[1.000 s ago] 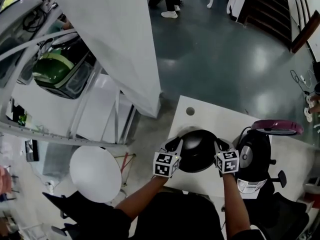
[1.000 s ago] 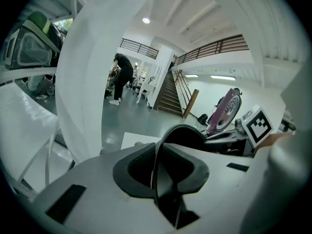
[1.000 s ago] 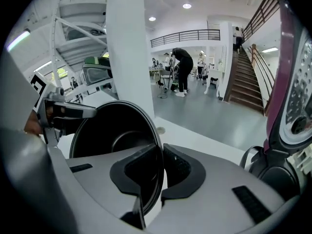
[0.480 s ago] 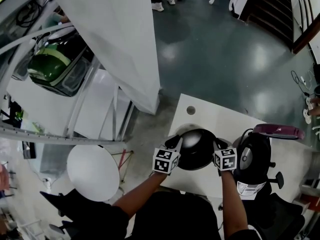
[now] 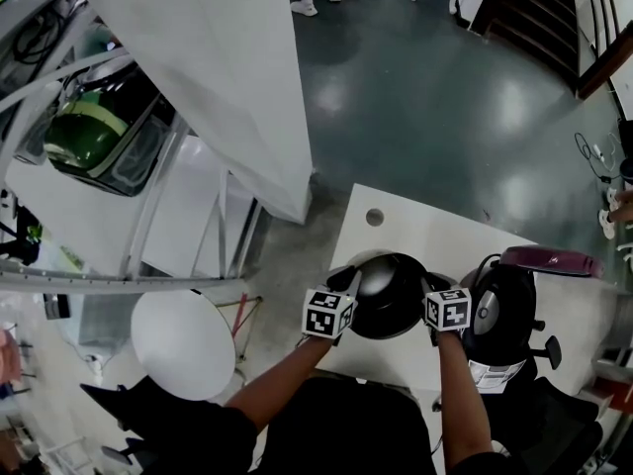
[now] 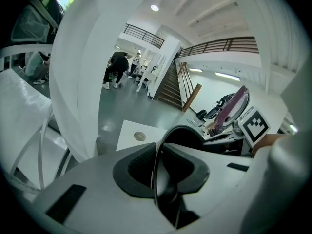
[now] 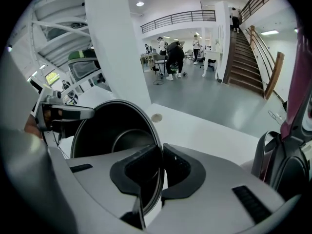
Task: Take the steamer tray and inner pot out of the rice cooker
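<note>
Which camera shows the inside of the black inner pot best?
The right gripper view: the inner pot opens toward it, bottom visible. The head view shows it small from above; the left gripper view shows mostly its rim edge-on.

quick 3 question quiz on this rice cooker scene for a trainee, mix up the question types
1. True or false: the inner pot sits inside the rice cooker.
2. What do the left tongs and right tongs pinch? A) the pot's rim B) the cooker's lid C) nothing
3. Fill in: the rice cooker's lid is ____.
Key: 1 false, the pot is held beside the cooker; 2 A, one on each side of the rim; 3 open.
</note>
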